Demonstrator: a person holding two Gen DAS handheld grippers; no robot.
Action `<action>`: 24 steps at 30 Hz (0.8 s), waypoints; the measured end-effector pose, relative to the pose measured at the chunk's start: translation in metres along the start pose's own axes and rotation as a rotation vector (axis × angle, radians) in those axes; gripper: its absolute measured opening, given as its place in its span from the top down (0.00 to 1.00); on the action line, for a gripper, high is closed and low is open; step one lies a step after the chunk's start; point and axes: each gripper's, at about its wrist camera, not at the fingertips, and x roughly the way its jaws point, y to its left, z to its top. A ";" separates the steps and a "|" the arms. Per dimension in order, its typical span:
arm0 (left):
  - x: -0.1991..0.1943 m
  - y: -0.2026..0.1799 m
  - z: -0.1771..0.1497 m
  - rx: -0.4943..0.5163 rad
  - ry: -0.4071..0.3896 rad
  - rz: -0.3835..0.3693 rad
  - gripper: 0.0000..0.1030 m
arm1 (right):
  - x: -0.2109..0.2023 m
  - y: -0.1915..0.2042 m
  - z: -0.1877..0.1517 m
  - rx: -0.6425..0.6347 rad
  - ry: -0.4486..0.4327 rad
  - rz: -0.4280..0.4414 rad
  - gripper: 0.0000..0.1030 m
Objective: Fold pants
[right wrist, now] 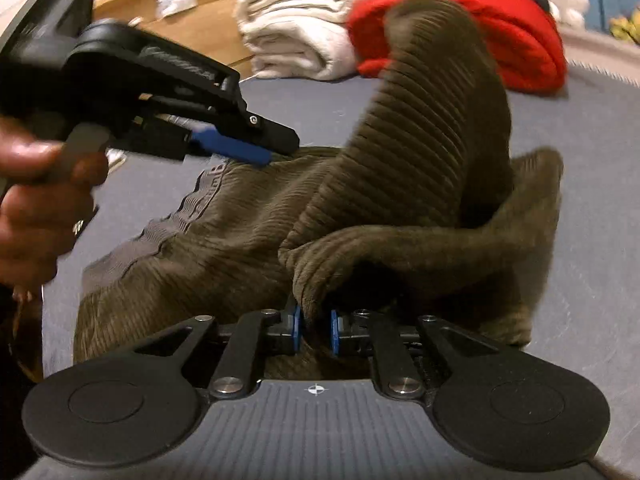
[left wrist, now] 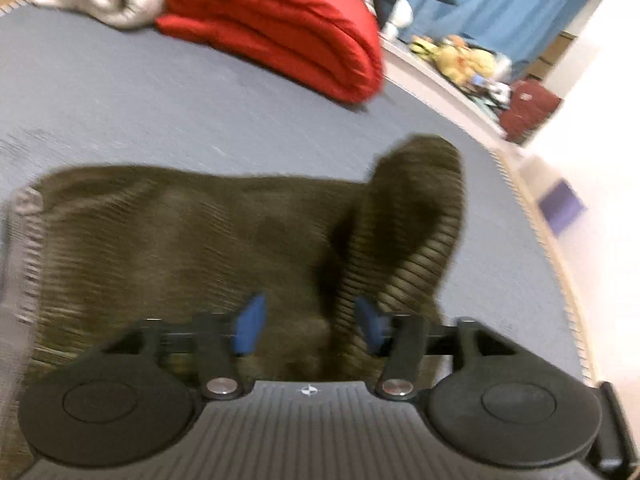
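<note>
Olive corduroy pants (right wrist: 248,240) — mid-fold on grey-blue bed (left wrist: 160,92)

Pants lie part-flat, waistband (right wrist: 160,232) toward the hand (right wrist: 36,208); one leg (right wrist: 432,120) stands raised in a loop. Right gripper (right wrist: 316,326): jaws clamped on a bunched fold of the corduroy. Left gripper (left wrist: 306,324): jaws apart, nothing pinched, cloth beneath them. Red blanket (left wrist: 280,28) and white towels (right wrist: 296,24) sit at the far side. Handling note — judged best to carry the held fold across evenly, keeping the left jaws clear of the loop.
</note>
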 end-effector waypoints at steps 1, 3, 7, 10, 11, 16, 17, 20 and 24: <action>0.002 -0.001 -0.001 -0.003 0.007 -0.025 0.36 | 0.004 0.000 0.003 0.009 -0.001 0.000 0.86; 0.009 -0.003 -0.002 -0.002 0.011 -0.050 0.36 | 0.005 0.006 0.001 -0.015 0.003 -0.008 0.86; 0.024 -0.006 -0.005 0.010 0.022 -0.093 0.36 | 0.012 0.015 0.004 -0.026 0.009 -0.014 0.86; 0.028 -0.010 -0.005 0.021 0.015 -0.108 0.36 | 0.011 0.003 0.008 -0.017 0.004 -0.014 0.86; 0.027 -0.010 -0.004 0.016 0.006 -0.117 0.36 | 0.009 0.002 0.007 -0.020 0.004 -0.016 0.86; 0.014 -0.020 -0.002 0.013 -0.075 -0.235 0.36 | 0.012 0.006 0.005 -0.037 0.017 -0.022 0.86; 0.015 -0.025 -0.003 0.036 -0.065 -0.250 0.36 | 0.014 0.007 0.007 -0.041 0.021 -0.023 0.86; 0.033 -0.037 -0.011 0.139 0.036 -0.089 0.49 | 0.016 0.012 0.012 -0.045 0.027 -0.023 0.86; 0.046 -0.017 -0.013 0.095 0.059 0.091 0.90 | 0.015 0.010 0.014 -0.049 0.042 -0.001 0.81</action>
